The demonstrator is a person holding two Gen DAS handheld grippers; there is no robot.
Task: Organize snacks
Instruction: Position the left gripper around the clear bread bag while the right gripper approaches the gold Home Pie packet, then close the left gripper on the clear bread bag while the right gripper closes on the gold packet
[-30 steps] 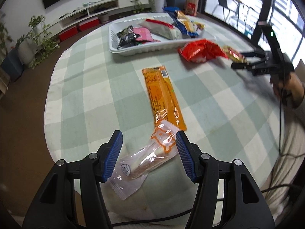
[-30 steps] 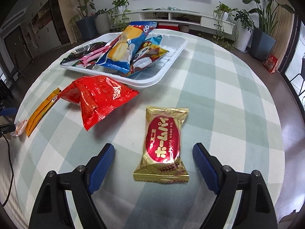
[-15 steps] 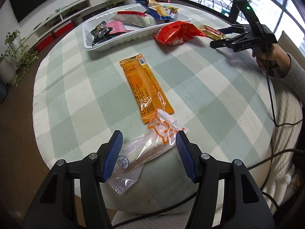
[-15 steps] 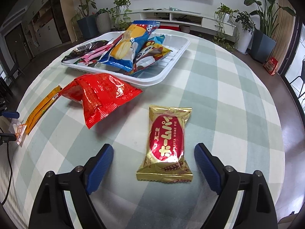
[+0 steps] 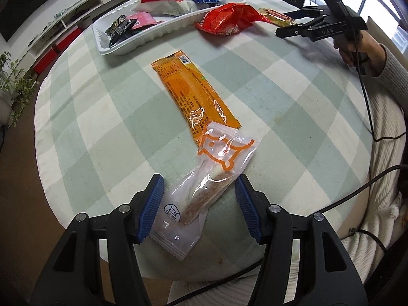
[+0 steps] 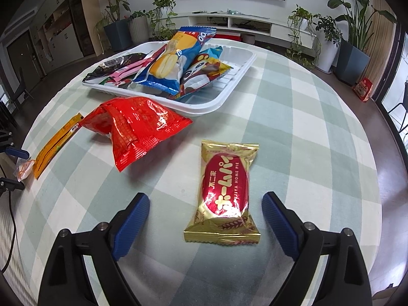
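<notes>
Gold-foil pie packet [image 6: 224,191] and clear plastic snack sleeve [image 5: 204,186] now sit nearer between our spread left gripper [image 5: 199,206] and right gripper [image 6: 204,223]; grasps seem imminent.

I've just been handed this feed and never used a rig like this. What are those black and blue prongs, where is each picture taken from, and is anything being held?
The prongs are two hand-held grippers; a person carries one in each hand, with a camera on each looking along its fingers.

The left wrist view shows the left gripper, open, around a clear wrapped snack near the table edge. Its far end overlaps an orange packet. The right gripper also appears there, held in the person's hand.

The right wrist view shows the right gripper, open, either side of a gold pie packet. Beyond lie a red bag and a white tray of snacks.

Nothing is held yet.
</notes>
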